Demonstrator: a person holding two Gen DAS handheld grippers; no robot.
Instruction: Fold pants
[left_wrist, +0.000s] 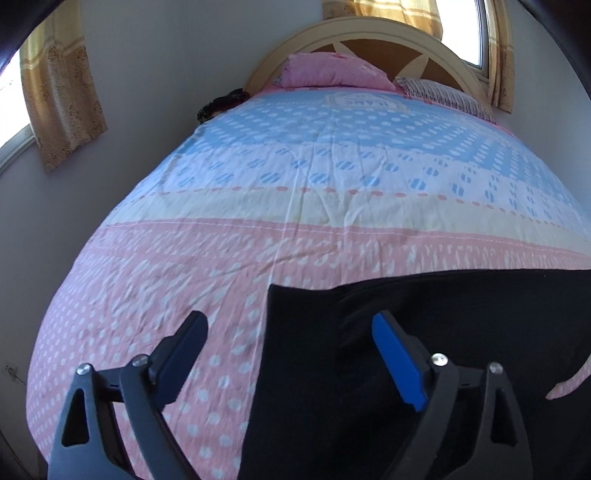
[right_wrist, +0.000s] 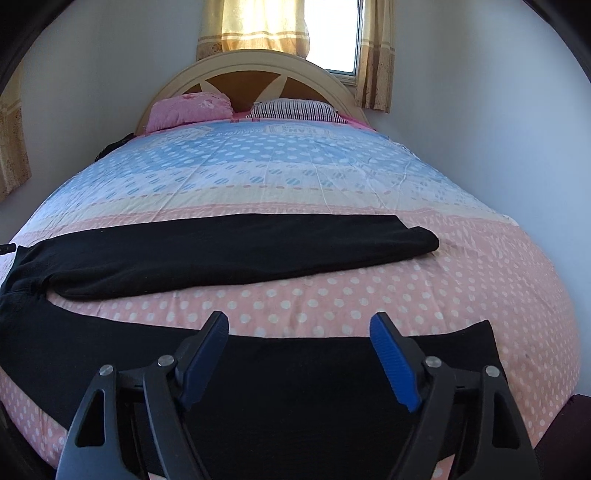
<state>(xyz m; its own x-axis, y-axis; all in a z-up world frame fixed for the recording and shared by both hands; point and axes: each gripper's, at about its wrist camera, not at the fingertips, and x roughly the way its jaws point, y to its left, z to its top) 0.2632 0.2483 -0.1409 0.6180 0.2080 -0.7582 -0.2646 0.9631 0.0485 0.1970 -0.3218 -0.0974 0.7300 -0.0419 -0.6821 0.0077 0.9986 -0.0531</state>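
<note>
- pants (right_wrist: 229, 251) lie spread on the bed (right_wrist: 332, 295), legs apart.
- left gripper (left_wrist: 288, 332) and right gripper (right_wrist: 299, 332) are wide open, holding nothing.
- soft cloth could slip or bunch if pinched badly.

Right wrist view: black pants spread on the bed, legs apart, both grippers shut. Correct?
Not quite. The black pants do lie on the bed with legs apart, but the grippers are open: the right gripper in the right wrist view, the left gripper in the left wrist view, neither holding anything.
</note>
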